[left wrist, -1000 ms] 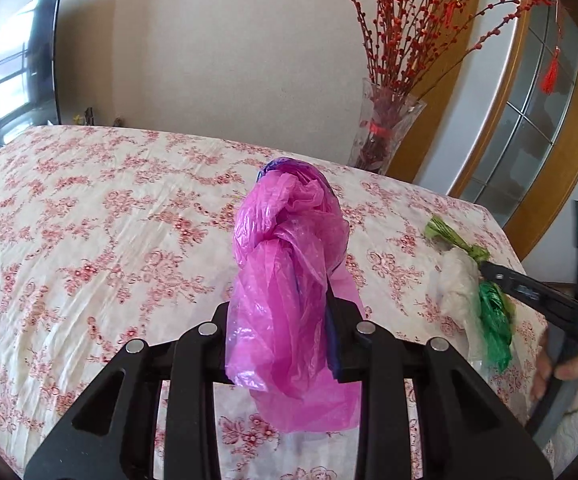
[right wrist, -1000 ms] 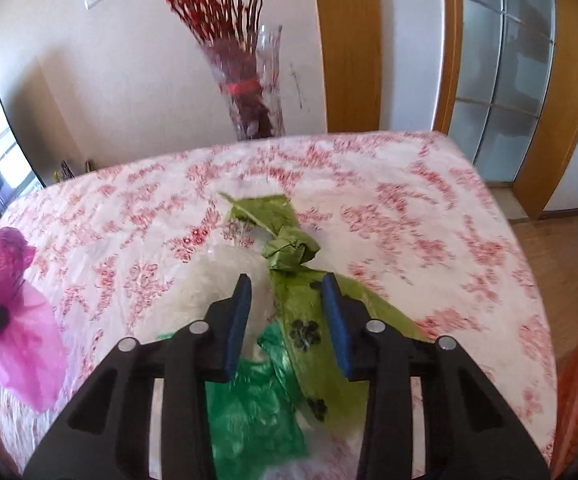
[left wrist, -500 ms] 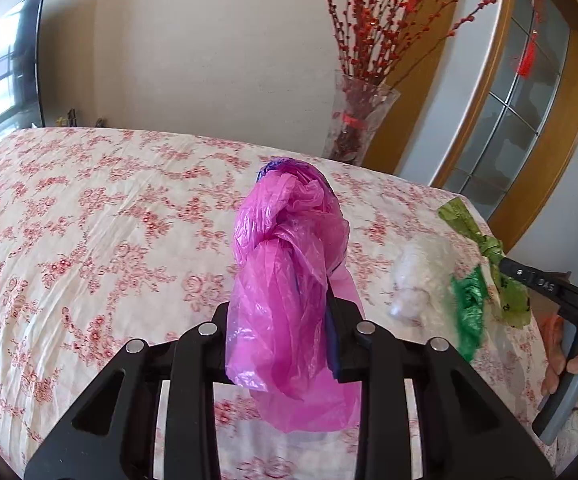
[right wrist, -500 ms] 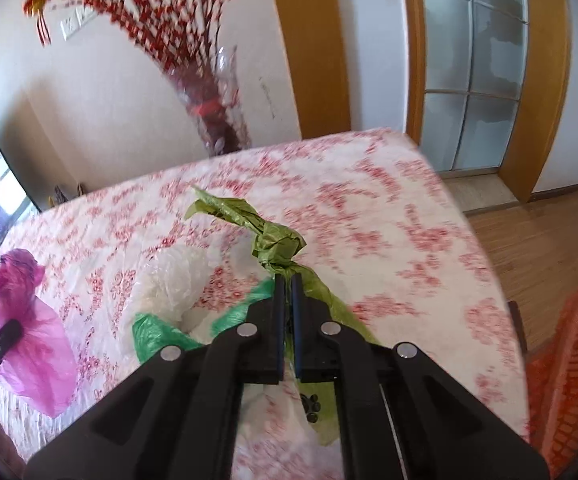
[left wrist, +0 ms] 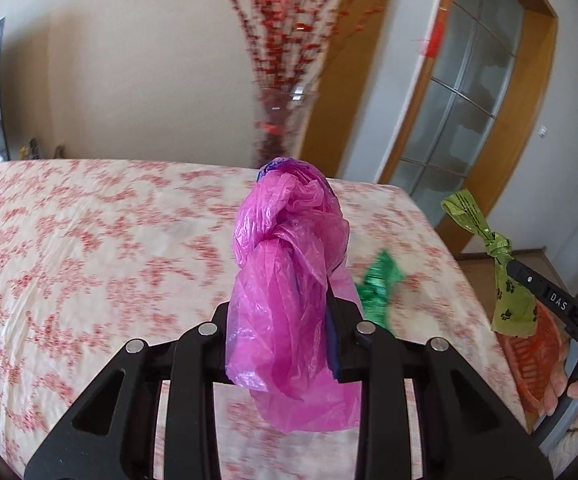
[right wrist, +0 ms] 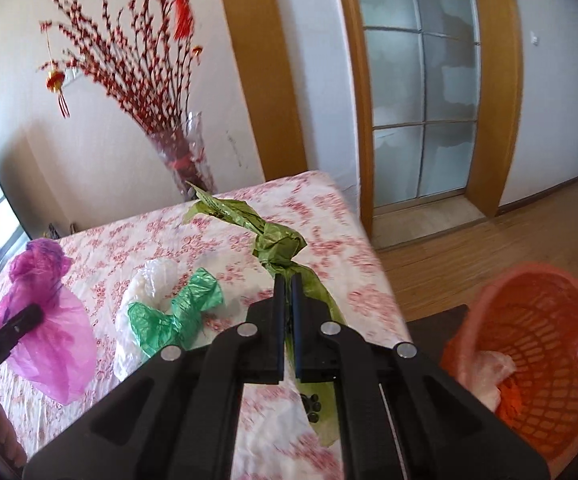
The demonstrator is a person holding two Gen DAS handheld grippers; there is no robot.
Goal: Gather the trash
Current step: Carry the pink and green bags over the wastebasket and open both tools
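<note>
The left gripper (left wrist: 285, 312) clamps a knotted, crinkled pink plastic bag (left wrist: 289, 280), jaws part-open around it, above the floral-clothed table (left wrist: 89, 240). The right gripper (right wrist: 287, 280), jaws nearly together, pinches a knotted olive-green paw-print plastic bag (right wrist: 277, 240) below its knot. An orange plastic mesh basket (right wrist: 529, 320) sits at four o'clock.

A home bedroom is shown: a bed in a red-flowered white cover (left wrist: 89, 248), a glass vase of red-berry branches (right wrist: 185, 156), a wood-framed glazed door (right wrist: 425, 112).
</note>
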